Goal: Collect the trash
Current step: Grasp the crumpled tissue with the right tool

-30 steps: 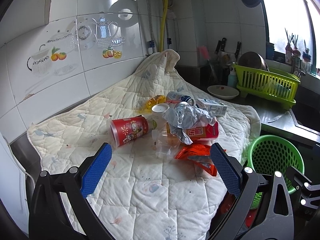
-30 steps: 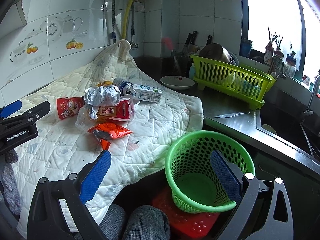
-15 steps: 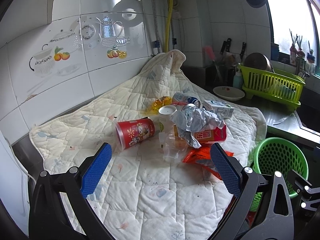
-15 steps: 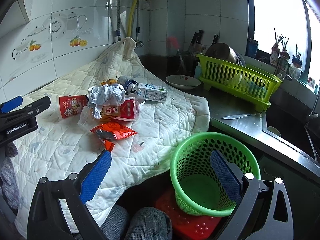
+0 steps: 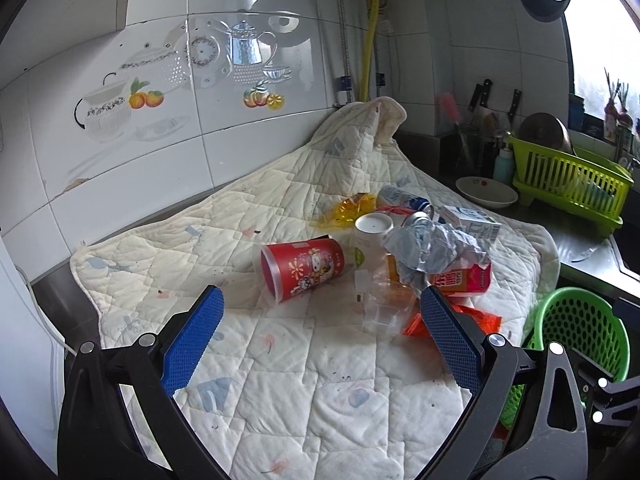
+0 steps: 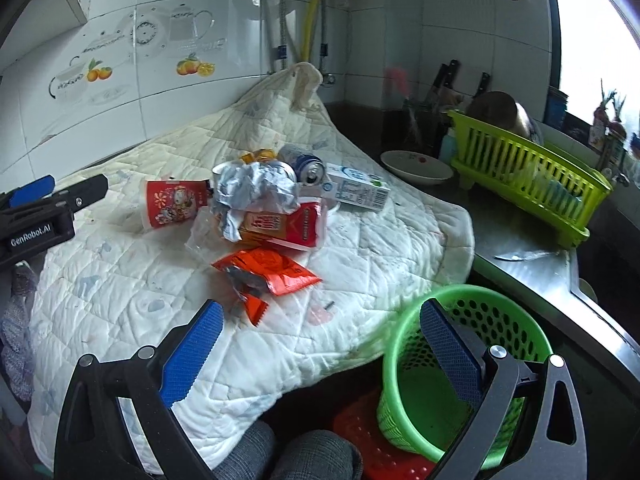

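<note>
A pile of trash lies on a white quilted cloth (image 5: 280,360): a red paper cup (image 5: 302,270) on its side, a white cup (image 5: 370,234), crumpled foil (image 5: 432,248), a red carton (image 5: 460,280), a clear plastic cup (image 5: 386,306), an orange wrapper (image 6: 268,272), a can (image 6: 306,164) and a milk box (image 6: 356,190). My left gripper (image 5: 320,322) is open and empty, just short of the red cup. My right gripper (image 6: 320,334) is open and empty, between the cloth's edge and the green basket (image 6: 448,364).
A lime dish rack (image 6: 528,184), a white bowl (image 6: 416,166) and a knife (image 6: 520,256) are on the steel counter at right. A red stool (image 6: 372,440) is under the basket. The tiled wall stands behind. My knees (image 6: 300,456) show at the bottom.
Both grippers have moved forward and left toward the trash pile. The basket has slid to the right in both views. Both stay open.
</note>
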Available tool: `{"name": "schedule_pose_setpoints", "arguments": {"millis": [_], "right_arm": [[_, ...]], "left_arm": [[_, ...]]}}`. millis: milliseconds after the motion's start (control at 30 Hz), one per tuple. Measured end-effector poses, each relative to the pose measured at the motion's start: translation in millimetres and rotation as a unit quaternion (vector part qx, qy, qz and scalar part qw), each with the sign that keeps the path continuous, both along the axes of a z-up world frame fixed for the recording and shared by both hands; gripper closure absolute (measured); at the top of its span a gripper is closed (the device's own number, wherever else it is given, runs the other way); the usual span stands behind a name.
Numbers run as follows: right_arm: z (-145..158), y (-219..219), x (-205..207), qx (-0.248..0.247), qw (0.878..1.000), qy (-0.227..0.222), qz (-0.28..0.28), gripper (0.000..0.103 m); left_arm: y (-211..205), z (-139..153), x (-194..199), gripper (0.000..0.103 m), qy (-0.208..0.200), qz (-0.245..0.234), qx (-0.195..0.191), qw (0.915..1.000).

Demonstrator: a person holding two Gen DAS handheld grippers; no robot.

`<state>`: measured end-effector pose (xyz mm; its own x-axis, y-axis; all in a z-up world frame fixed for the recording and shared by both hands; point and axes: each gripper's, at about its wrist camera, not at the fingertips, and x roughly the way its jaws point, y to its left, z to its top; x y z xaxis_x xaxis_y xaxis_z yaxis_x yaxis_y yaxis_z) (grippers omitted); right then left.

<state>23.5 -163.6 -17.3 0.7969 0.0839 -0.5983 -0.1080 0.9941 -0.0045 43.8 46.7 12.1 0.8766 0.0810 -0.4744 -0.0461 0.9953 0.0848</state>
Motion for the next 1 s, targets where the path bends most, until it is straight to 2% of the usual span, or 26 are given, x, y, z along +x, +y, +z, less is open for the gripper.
{"name": "schedule_pose_setpoints", "arguments": {"millis": [267,400,700,867,1000], "right_arm": [[15.8,12.5,58.5,0.017,0.998,0.001,0.054,0.009],[18.7,18.6,96.2,0.029,0.996,0.016,0.084,0.017],[7.3,44.4,161.9,0.016,0.988,0.057,0.143,0.018],[0.1,53.7,184.9,-0.002,0.987,0.070,0.148,0.018],[-10.9,55.6,200.0,0.004,0.984,0.092,0.155,0.018]], "left_arm": [[18.8,-7.2,11.0,0.006,0.015,0.017,-0.009,0.9997],[26.2,-10.9,13.7,0.007,0.019,0.025,-0.005,0.9995],[37.8,-19.3,20.6,0.007,0.035,0.038,-0.003,0.9986],[44.9,-24.6,24.6,0.008,0.045,0.044,-0.007,0.9980],[42.9,-28.2,27.5,0.008,0.052,0.036,-0.007,0.9980]]}}
